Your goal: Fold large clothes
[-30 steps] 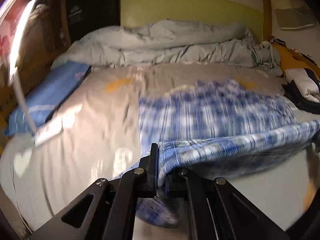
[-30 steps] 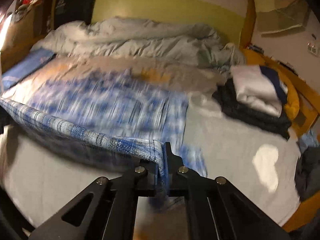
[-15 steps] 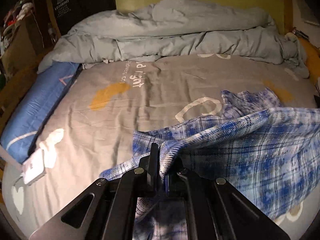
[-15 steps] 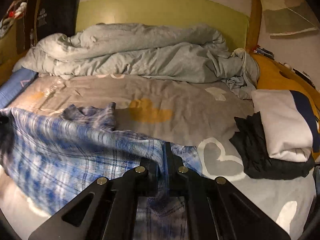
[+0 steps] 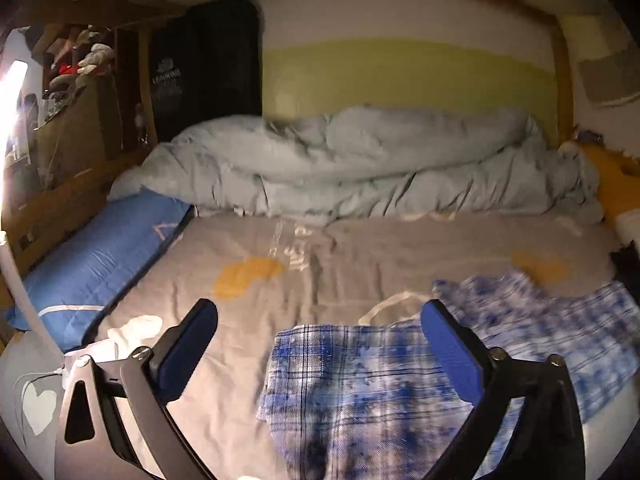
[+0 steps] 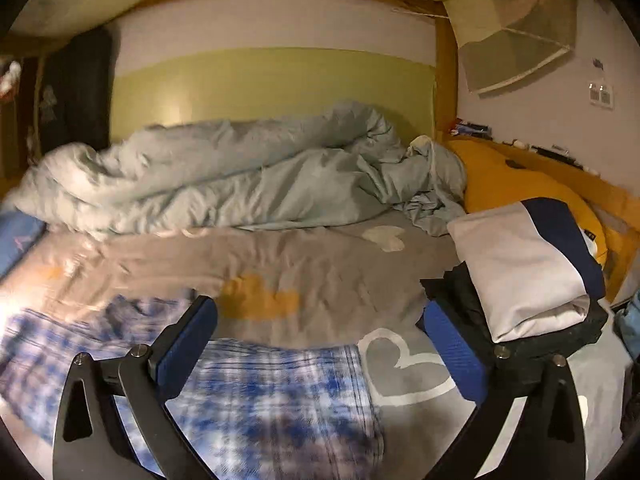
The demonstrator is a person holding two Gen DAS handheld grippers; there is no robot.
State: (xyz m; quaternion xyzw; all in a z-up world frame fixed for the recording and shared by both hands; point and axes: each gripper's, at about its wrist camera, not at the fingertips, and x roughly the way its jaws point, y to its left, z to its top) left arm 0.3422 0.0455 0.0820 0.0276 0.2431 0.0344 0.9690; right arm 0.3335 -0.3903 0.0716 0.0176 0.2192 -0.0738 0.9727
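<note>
Plaid flannel shirt (image 5: 360, 392), blue/white checks, lies loose & rumpled on the grey bedsheet (image 5: 320, 264) w/ its yellow blobs and white heart outlines. Left gripper (image 5: 320, 320) jaws are opening, spread wide, nothing pinched, cloth just lying under the gap. Same for the right gripper (image 6: 320, 316): opening, blue ribbed pads clear of the fabric, shirt edge below. Puffy pale-grey duvet (image 6: 224, 184) bunched up along the headboard. Neat folded stack (image 6: 524, 272), white on black, sits on the right side of the bed. Shiny blue pillow (image 5: 100, 264) at the left edge.
</note>
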